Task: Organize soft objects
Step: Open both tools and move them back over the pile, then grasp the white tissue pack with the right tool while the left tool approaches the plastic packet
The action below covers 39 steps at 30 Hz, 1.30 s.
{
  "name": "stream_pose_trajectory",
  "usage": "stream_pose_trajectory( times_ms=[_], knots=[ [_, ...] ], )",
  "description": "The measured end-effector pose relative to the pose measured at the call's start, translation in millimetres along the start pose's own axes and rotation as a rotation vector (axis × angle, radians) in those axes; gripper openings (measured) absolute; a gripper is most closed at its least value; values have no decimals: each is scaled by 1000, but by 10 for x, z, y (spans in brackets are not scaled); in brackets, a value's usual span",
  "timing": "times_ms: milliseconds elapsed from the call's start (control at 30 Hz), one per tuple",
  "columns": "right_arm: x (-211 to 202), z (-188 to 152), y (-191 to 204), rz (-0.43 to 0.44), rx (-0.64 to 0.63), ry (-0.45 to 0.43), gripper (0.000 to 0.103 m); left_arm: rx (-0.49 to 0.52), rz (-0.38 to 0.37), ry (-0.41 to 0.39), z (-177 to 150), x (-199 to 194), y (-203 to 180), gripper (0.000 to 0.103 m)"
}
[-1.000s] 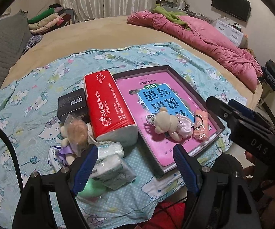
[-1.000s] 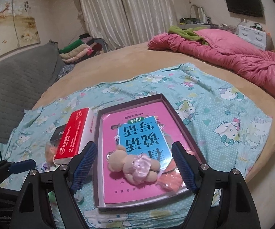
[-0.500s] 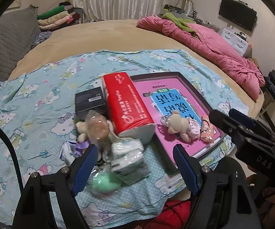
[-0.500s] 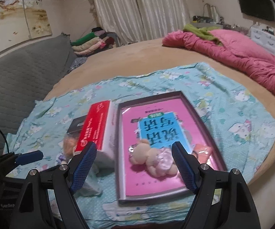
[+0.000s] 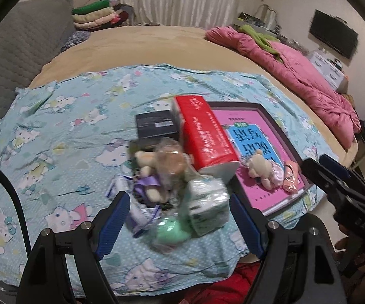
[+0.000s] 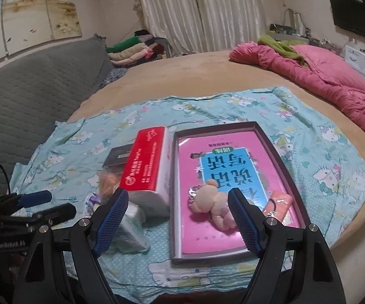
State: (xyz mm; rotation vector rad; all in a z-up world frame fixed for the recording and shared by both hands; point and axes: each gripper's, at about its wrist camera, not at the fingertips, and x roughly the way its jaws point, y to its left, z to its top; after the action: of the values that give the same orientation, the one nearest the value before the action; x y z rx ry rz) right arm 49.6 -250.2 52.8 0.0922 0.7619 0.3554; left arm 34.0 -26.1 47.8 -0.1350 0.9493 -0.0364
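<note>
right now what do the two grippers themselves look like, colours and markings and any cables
Both are matte black plastic frames with two angled arms ending in blue textured pads and silver screws. The left gripper has a black cable arcing beside it. The right gripper looks the same; seen from the left camera, its body carries faint embossed lettering, too blurred to read surely.

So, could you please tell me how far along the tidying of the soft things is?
Partly done: a small teddy and an orange pouch lie in the tray. Nothing is in hand; the left claw and right claw are open. The second teddy and tissue packs remain outside.
</note>
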Motion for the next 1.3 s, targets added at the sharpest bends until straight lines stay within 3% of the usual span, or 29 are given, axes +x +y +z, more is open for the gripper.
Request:
stream_pose_trajectory(
  times_ms=[433, 667, 1300],
  knots=[
    [42, -111, 363, 55, -72, 42, 82, -167, 69, -3, -102, -64, 793, 80],
    [117, -201, 464, 70, -103, 77, 82, -223, 86, 21, -220, -14, 1034, 80],
    [536, -506, 630, 74, -153, 203, 82, -290, 38, 124, -415, 527, 1088, 80]
  ],
)
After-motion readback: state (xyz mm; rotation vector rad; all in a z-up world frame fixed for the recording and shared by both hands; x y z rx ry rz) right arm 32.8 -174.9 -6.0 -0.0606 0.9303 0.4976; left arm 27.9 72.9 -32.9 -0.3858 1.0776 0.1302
